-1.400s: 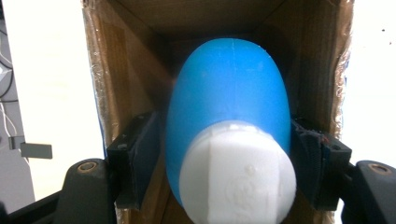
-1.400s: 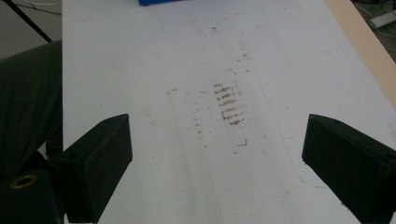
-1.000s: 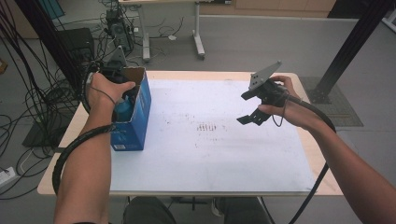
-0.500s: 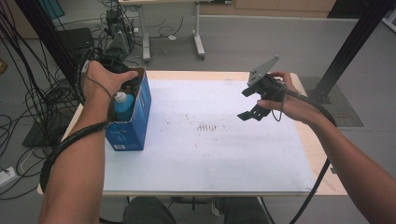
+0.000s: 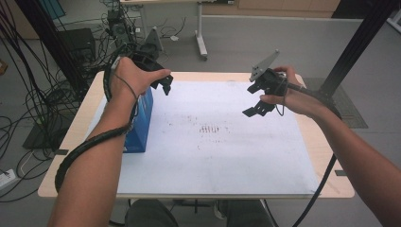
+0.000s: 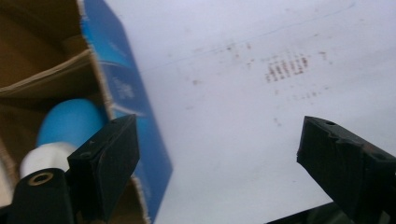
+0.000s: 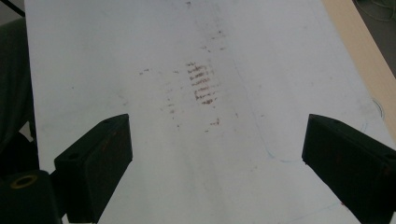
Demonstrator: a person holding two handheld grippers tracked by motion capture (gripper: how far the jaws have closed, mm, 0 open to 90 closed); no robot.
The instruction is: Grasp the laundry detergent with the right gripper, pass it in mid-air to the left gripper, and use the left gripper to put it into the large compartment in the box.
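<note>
An open blue cardboard box (image 5: 142, 124) stands on the left side of the table. A blue bottle (image 6: 70, 122) with a white cap (image 6: 38, 158) lies inside the box (image 6: 125, 93). My left gripper (image 5: 162, 85) hovers above the box's far end, over the white sheet (image 5: 213, 156). Its jaws have just been opening and stand apart with nothing between them (image 6: 219, 158). My right gripper (image 5: 252, 100) hangs above the sheet's far right part, jaws wide apart and empty (image 7: 219, 163).
Brownish smudge marks (image 5: 210, 128) dot the sheet's middle. The wooden table edge (image 5: 326, 156) shows around the sheet. Cables and dark equipment (image 5: 42, 85) crowd the floor at the left; a black post (image 5: 354, 47) rises at the far right.
My left hand has lifted out of the box and moved right and away, its jaws spreading. The blue bottle stays in the box. The right hand has kept still.
</note>
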